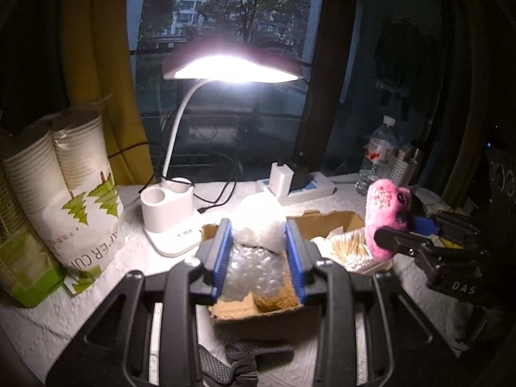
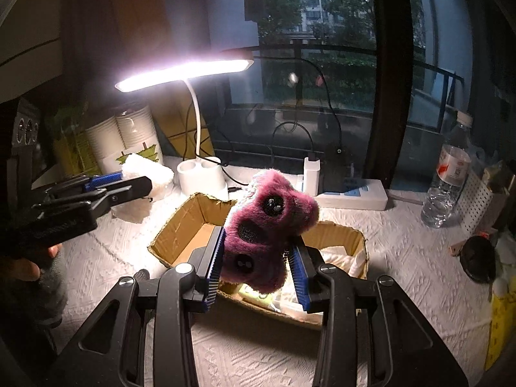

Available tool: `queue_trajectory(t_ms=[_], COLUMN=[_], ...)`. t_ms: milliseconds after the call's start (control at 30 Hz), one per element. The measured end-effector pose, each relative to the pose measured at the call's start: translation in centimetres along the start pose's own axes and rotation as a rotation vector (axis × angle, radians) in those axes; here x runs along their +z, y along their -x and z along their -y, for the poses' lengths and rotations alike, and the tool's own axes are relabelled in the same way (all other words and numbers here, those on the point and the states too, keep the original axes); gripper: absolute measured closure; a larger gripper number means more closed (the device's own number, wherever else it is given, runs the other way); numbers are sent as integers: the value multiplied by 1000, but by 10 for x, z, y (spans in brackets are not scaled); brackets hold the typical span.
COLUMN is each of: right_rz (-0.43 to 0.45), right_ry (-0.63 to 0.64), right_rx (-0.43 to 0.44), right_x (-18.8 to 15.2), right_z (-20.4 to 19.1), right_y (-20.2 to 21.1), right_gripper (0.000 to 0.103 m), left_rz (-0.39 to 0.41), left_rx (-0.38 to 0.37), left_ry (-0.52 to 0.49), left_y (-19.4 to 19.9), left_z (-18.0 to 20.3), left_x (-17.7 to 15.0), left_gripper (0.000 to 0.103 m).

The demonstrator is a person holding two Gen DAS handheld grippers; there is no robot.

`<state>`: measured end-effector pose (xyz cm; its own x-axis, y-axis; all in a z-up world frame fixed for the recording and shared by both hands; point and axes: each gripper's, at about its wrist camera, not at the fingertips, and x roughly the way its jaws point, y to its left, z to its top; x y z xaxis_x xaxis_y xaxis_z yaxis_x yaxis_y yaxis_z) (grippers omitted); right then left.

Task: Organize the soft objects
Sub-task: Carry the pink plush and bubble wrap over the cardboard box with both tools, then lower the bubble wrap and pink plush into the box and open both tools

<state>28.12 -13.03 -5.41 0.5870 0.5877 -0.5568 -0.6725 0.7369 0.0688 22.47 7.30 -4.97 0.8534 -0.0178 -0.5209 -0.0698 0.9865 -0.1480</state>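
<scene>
My left gripper (image 1: 259, 251) is shut on a wad of clear bubble wrap (image 1: 254, 248) and holds it over the left part of an open cardboard box (image 1: 325, 219). In the right wrist view the same gripper (image 2: 135, 182) comes in from the left with the white wad (image 2: 148, 174). My right gripper (image 2: 258, 264) is shut on a pink plush toy (image 2: 267, 225) above the box (image 2: 180, 222). In the left wrist view the toy (image 1: 385, 216) and right gripper (image 1: 390, 235) are at the right. The box holds a brown soft lump (image 1: 274, 300) and cotton swabs (image 1: 351, 251).
A lit white desk lamp (image 1: 171, 213) stands behind the box. Sleeves of paper cups (image 1: 67, 187) are at the left. A power strip with chargers (image 1: 296, 187) and a water bottle (image 2: 448, 180) stand at the back. A white cloth (image 2: 403, 258) covers the table.
</scene>
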Motion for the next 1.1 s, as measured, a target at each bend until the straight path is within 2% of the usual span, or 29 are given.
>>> queue_trajectory(t_ms=[367,567,633,667,1100], right_rz=[-48,-79,-83,-85,-119], right_ry=[-32,-46,-50,-52,-25], right_rx=[10,17,20,22,52], right_x=[-6,-10,-10,-11,-4], right_z=[11,14,15,15,-14], right_y=[-28,-44,-48,-49,-76], right_gripper=[63,63,63,63,63], left_rz=[-102,-145,-153,-155,-123], left_rx=[10,56,70,61,90], left_ry=[37,51,51,58,61], left_y=[-51,-69,-71,-71,-47], left_z=[-10,-17,-18,-19,-44], left_x=[-24,-30,-30,-30,-34], left_gripper=[69,67,60,50,50])
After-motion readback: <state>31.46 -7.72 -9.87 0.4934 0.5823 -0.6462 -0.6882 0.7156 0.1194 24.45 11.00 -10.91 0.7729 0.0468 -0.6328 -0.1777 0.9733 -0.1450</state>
